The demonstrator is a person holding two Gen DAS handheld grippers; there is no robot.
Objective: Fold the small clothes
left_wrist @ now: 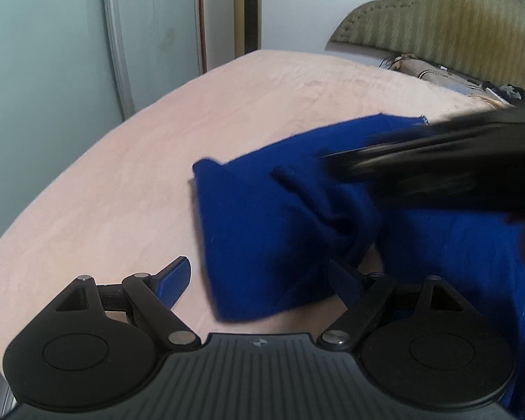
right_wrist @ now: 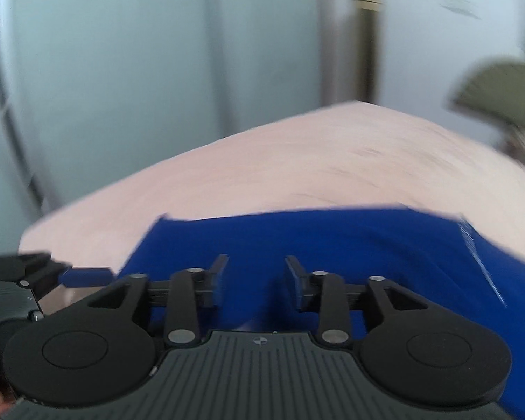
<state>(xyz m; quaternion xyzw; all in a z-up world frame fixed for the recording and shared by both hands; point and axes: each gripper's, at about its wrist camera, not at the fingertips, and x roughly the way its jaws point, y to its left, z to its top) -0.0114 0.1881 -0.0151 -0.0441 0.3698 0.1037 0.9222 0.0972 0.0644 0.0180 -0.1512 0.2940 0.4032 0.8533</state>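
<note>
While my right gripper (right_wrist: pixel 255 280) sits with its jaws part-way apart and nothing pinched, the deep blue knit garment (right_wrist: pixel 332 245) lies right under and ahead of its fingertips (right_wrist: pixel 218 276), flat on the pale pink plush bedspread (right_wrist: pixel 262 161). No cloth between the pads that I can see; the fabric is below them, not in them.

Left gripper (left_wrist: pixel 262 276) is spread wide, released. Its left blue-padded finger (left_wrist: pixel 173 281) hangs over bare bedspread; the right finger is mostly hidden behind a bunched fold of the same garment, so I can't tell if it touches cloth. It does not look like a grip to me.

Key relation: from the left wrist view the garment lies ahead and to the right of the fingers, its long axis running left-near to right-far, with a rumpled knot in the middle and a loose corner at the left end. In the right wrist view it stretches broadly left to right across the fingers. The right gripper is directly over it and is nearer; the left one only reaches the near-left corner.

Further out: a blurred black shape crosses the left view at right, probably my other gripper. Olive ribbed upholstered headboard (left_wrist: pixel 437 24) at the far end, grey-green wardrobe doors (left_wrist: pixel 52 52) to the left.

Writing: none readable. Only a small round emblem on each gripper body; pale marks at the garment's right edge are too blurred to read.
</note>
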